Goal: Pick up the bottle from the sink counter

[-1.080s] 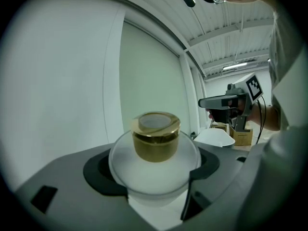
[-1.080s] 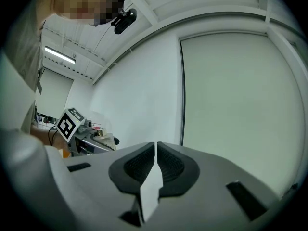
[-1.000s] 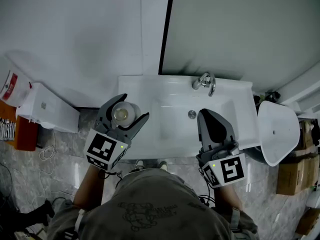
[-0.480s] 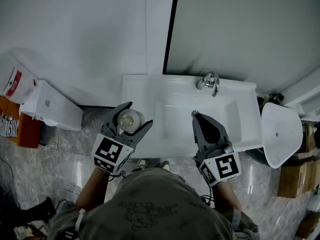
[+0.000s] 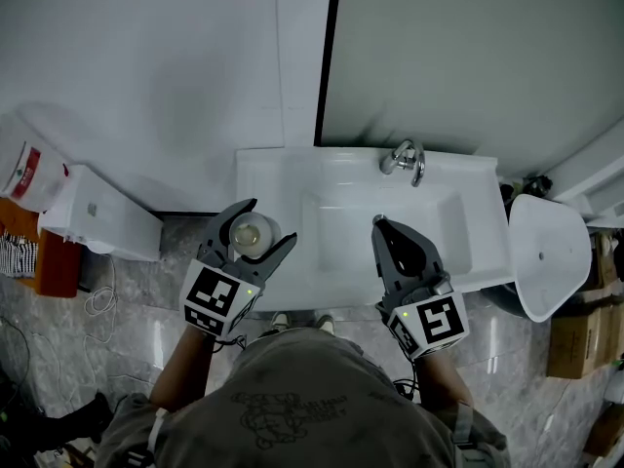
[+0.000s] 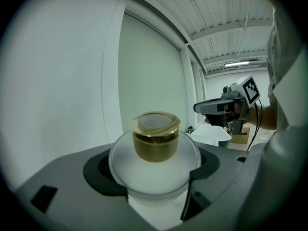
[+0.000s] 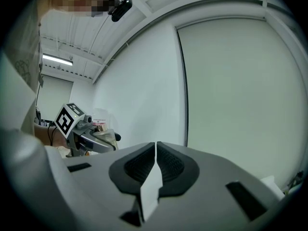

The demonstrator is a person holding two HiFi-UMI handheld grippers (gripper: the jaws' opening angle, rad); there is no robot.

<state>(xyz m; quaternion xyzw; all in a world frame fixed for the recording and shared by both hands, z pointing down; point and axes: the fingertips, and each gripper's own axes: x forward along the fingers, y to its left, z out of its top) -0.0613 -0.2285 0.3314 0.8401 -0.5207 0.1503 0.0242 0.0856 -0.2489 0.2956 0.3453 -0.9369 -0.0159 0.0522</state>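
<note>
A frosted white round bottle (image 5: pixel 252 233) with a gold cap (image 6: pixel 155 136) sits between the jaws of my left gripper (image 5: pixel 268 220), over the front left corner of the white sink counter (image 5: pixel 278 169). In the left gripper view the bottle (image 6: pixel 154 170) stands upright, and both pads of the left gripper (image 6: pixel 155 167) press on its sides. My right gripper (image 5: pixel 378 224) hangs over the front of the basin (image 5: pixel 341 224); it is shut and holds nothing. In the right gripper view the right gripper (image 7: pixel 156 146) has its pads closed together.
A chrome faucet (image 5: pixel 405 159) stands at the back of the sink. A white box (image 5: pixel 97 217) is on the floor to the left. A white rounded fixture (image 5: pixel 546 256) and a cardboard box (image 5: pixel 570 344) are on the right. Walls lie behind the sink.
My left gripper has drawn slightly back toward me with the bottle in it. My right gripper has shifted a little to the left over the basin.
</note>
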